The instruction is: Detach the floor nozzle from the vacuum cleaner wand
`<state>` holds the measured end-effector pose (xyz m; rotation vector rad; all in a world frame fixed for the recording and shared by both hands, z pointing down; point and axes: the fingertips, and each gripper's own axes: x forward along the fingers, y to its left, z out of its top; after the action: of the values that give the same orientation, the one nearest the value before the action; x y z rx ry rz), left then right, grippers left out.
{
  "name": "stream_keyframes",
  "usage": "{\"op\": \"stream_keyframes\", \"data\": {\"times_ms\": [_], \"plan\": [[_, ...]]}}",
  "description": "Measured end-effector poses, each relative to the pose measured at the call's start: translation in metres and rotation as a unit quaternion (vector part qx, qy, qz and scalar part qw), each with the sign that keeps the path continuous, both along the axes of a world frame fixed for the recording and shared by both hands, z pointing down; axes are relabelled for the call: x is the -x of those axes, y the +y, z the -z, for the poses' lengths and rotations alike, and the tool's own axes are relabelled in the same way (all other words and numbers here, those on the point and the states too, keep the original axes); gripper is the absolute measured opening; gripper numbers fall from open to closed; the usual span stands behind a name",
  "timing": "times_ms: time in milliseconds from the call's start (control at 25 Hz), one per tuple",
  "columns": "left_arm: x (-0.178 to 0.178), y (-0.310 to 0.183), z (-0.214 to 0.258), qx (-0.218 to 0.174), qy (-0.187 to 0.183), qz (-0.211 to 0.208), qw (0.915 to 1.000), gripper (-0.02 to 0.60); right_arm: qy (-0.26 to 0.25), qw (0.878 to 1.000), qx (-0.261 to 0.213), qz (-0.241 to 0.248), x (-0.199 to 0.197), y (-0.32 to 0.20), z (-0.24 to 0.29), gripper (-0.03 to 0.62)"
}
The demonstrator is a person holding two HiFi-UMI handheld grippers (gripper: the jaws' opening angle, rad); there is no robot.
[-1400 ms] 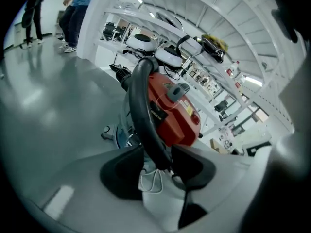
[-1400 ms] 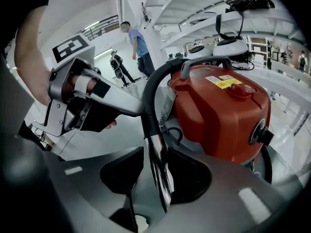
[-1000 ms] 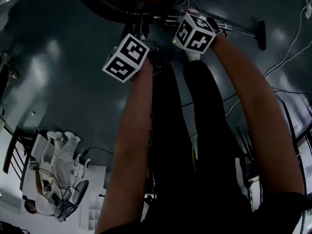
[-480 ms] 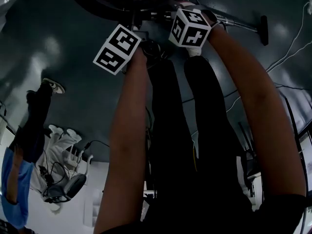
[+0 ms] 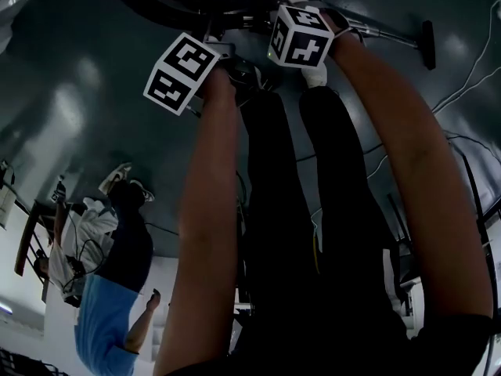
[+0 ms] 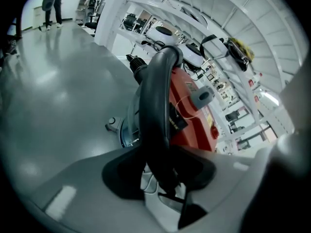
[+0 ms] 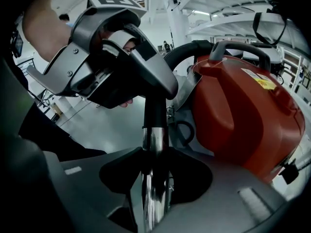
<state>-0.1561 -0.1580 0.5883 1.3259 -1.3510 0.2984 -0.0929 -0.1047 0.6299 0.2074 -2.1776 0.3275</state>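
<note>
Jaws of the left gripper (image 6: 159,176) are closing round the black hose handle (image 6: 155,106), gaps still showing beside it. The jaws of the right gripper (image 7: 155,176) are closing round the chrome wand (image 7: 154,142). The floor nozzle (image 5: 427,44) lies well apart at the wand's far end, small and dark, its joint indistinct.

We saw a red vacuum cleaner body (image 7: 243,110), a black hose (image 6: 155,115) and a shiny silver wand (image 7: 154,188). The left marker cube (image 5: 182,73) and right marker cube (image 5: 301,36) were white with black square patterns. The floor (image 5: 86,92) was glossy dark grey.
</note>
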Motion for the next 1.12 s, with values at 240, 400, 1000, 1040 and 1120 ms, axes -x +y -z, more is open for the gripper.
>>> {"op": "stream_keyframes", "data": {"times_ms": [240,400,1000,1040,1120], "plan": [[-0.001,0.000,0.001,0.008,0.003,-0.002,1.0000,0.170,0.005,1.000,0.003,-0.002,-0.001,0.001,0.002,0.167],[0.002,0.002,0.002,0.015,0.006,0.012,0.9998,0.167,0.007,1.000,0.005,0.005,0.000,0.002,0.000,0.167],[-0.001,-0.002,0.011,0.010,-0.002,-0.009,0.9999,0.166,0.007,0.999,0.019,-0.027,-0.002,0.005,0.007,0.167],[0.000,-0.002,0.012,0.010,-0.002,-0.008,0.9999,0.166,0.009,0.999,0.017,-0.028,-0.002,0.004,0.007,0.167],[0.001,-0.004,0.012,0.007,-0.002,-0.007,0.9999,0.164,0.013,0.999,0.013,-0.034,-0.002,0.004,0.008,0.167]]}}
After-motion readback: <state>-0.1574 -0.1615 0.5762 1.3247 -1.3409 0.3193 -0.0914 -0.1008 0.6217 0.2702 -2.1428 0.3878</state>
